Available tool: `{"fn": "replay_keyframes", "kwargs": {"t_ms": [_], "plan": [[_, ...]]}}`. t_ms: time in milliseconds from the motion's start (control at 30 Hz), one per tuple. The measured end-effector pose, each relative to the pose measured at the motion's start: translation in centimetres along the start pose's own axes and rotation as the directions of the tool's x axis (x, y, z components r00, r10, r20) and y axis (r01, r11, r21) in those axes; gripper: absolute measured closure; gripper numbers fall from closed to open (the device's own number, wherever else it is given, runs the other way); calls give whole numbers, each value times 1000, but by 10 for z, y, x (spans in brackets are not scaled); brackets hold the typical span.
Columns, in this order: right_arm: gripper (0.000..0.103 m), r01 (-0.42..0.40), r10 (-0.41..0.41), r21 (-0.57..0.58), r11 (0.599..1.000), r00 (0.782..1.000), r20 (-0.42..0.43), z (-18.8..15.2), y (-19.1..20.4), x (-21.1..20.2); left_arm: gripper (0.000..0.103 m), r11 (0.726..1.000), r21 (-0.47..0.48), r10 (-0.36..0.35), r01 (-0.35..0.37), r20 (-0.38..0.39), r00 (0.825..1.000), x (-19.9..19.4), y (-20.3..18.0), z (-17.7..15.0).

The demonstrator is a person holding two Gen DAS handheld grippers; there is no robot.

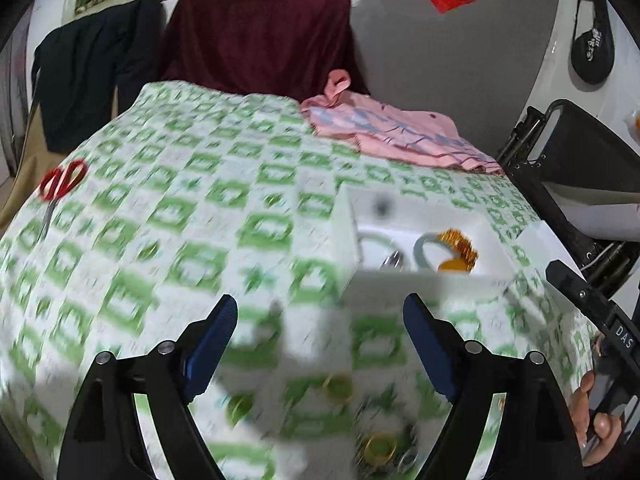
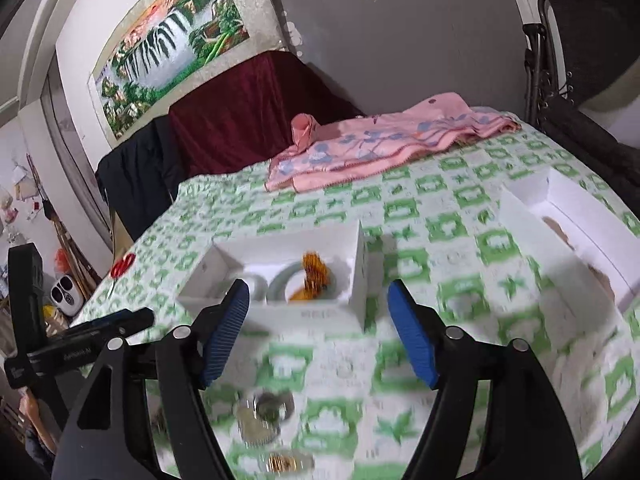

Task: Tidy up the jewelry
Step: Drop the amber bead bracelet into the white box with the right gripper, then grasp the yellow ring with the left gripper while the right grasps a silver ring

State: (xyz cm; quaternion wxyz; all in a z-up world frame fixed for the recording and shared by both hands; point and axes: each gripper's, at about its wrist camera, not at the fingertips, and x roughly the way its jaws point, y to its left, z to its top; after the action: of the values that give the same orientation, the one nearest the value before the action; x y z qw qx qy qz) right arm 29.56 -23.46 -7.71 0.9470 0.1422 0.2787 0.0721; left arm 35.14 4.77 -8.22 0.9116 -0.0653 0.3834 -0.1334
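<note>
A white jewelry box (image 1: 496, 256) (image 2: 356, 264) stands open on the green-patterned tablecloth. Inside lie a pale jade bangle (image 1: 424, 248) (image 2: 280, 284), a gold chain piece (image 1: 460, 244) (image 2: 314, 272) and a white bangle (image 1: 370, 240). My left gripper (image 1: 320, 344) is open and empty, hovering just in front of the box. Blurred gold rings (image 1: 338, 386) (image 1: 380, 446) lie on the cloth below it. My right gripper (image 2: 318, 332) is open and empty, in front of the box. Silver rings (image 2: 266, 412) and a gold piece (image 2: 282, 462) lie below it.
A second white box, or the lid (image 2: 580, 224), lies open at the right. A pink cloth (image 1: 400, 132) (image 2: 380, 148) lies at the table's far edge. Red scissors (image 1: 58, 188) (image 2: 120, 268) lie far left. A dark red covered chair (image 1: 256, 36) stands behind the table.
</note>
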Motion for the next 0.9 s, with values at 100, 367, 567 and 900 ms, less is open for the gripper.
{"fn": "replay_keyframes", "kwargs": {"t_ms": [100,367,567,900], "plan": [[33,2,-2,5,1000,1000,-11,-12,-1,-7,19,1000,10,-11,11,-25,1000,-6,4,-15],[33,-15,15,-4,1000,997,-75,-28,5,-7,19,990,138,37,-22,-107,994,6,-14,-39],[31,-15,16,12,1000,996,-90,-29,2,-3,19,981,185,87,-59,-150,985,20,-19,-44],[31,-14,15,11,1000,995,-98,-30,2,-1,18,986,11,164,-164,-131,978,19,30,-24]]}}
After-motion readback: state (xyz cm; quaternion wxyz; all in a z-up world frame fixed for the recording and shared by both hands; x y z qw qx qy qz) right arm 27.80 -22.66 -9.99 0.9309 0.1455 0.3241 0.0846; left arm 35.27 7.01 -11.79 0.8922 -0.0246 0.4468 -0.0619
